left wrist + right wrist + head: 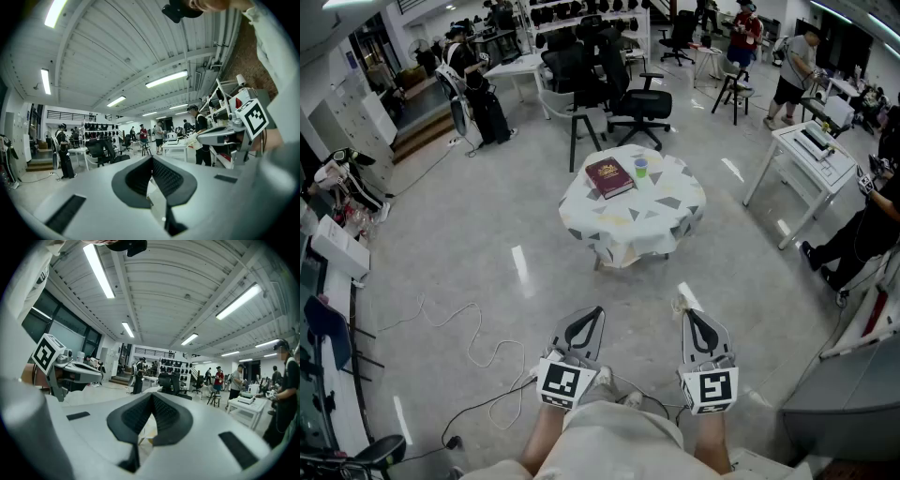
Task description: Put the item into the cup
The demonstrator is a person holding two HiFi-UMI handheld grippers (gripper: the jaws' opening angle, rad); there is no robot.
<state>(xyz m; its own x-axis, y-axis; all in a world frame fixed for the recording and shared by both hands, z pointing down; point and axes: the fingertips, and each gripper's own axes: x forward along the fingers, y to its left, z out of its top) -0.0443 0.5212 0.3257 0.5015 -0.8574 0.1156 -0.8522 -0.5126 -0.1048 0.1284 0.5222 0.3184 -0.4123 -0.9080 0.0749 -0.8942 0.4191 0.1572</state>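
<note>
While both hang low at six o'clock, the left gripper [594,315] and right gripper [691,319] have fingers pressed together on nothing; the cup [640,167] stands on the table [666,202] at twelve, beside a book [609,176]

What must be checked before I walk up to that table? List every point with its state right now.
1. Left claw empty: ok, jaws together with nothing between them.
2. Right claw empty: ok, jaws together with nothing between them.
3. Both ready to grasp: not ok, both are shut.
4. Cup on the table: ok, it stands beside the red book.
5. What goes into the cup is located: cannot tell, nothing that small can be made out from here.
6. Table within reach: not ok, it stands well ahead across the floor.
</note>
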